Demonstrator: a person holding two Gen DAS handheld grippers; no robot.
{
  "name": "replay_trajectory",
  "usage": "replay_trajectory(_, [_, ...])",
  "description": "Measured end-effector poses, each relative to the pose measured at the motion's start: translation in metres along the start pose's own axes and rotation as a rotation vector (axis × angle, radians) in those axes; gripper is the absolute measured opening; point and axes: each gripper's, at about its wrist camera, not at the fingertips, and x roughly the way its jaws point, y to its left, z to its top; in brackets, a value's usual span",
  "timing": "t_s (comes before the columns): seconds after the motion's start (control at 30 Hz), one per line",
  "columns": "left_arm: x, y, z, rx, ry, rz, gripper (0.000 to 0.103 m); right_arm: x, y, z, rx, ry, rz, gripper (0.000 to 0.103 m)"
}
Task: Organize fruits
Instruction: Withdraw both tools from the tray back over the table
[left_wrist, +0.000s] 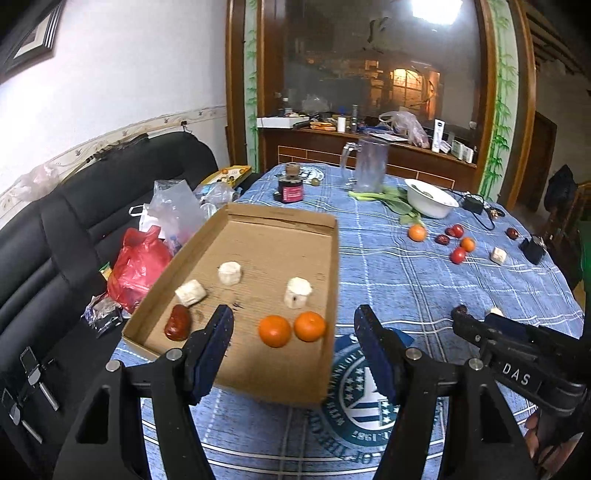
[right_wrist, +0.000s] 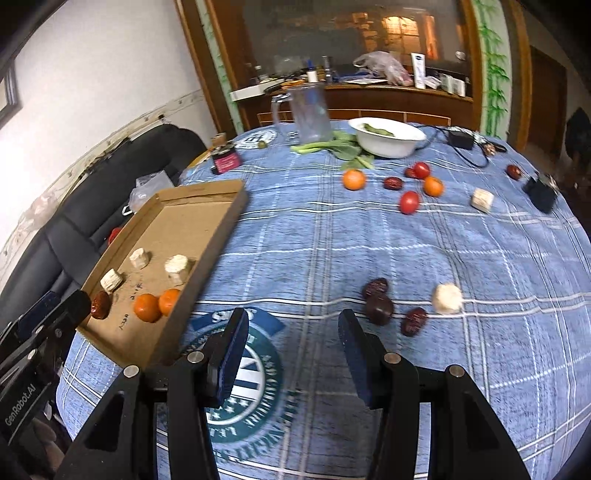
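Note:
A cardboard tray (left_wrist: 280, 221) (right_wrist: 207, 192) lies at the table's left edge. It holds two oranges (left_wrist: 274, 331) (right_wrist: 147, 307), three white chunks (left_wrist: 297, 292) (right_wrist: 176, 267) and a red date (left_wrist: 178, 322) (right_wrist: 100, 305). My left gripper (left_wrist: 293, 328) is open and empty over the tray's near end. My right gripper (right_wrist: 292, 328) is open and empty above the cloth, just left of three dark dates (right_wrist: 379, 308) and a white chunk (right_wrist: 447, 298). More oranges (right_wrist: 354, 179), tomatoes (right_wrist: 409, 201), dates and a white chunk (right_wrist: 481, 200) lie farther back.
A white bowl (right_wrist: 388, 144) with greens, a clear mug (right_wrist: 308, 113), a dark jar (right_wrist: 225, 161), a black adapter (right_wrist: 540, 192) and cables stand on the blue checked cloth (right_wrist: 314, 243). A black sofa (left_wrist: 55, 236) with plastic bags (left_wrist: 137, 268) is left of the table.

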Motion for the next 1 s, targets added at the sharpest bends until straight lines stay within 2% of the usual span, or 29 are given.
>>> replay_trajectory(0.33, [-0.007, -0.025, -0.005, 0.042, -0.01, -0.005, 0.067, -0.011, -0.034, -0.008, 0.065, -0.01, -0.021, 0.054])
replay_trajectory(0.63, [-0.007, -0.026, -0.004, 0.045, -0.01, -0.006, 0.067, -0.016, -0.062, -0.011, 0.112, -0.015, -0.037, 0.054])
replay_trajectory(0.77, [0.008, -0.014, -0.003, 0.05, 0.018, -0.014, 0.067, -0.017, -0.076, -0.014, 0.139, -0.006, -0.041, 0.054])
replay_trajectory(0.93, [0.041, 0.028, 0.002, -0.054, 0.105, -0.016, 0.067, -0.014, -0.081, -0.017, 0.143, -0.001, -0.047, 0.054])
replay_trajectory(1.0, [0.051, 0.033, -0.001, -0.07, 0.135, -0.02, 0.067, -0.009, -0.081, -0.019, 0.149, 0.011, -0.034, 0.054])
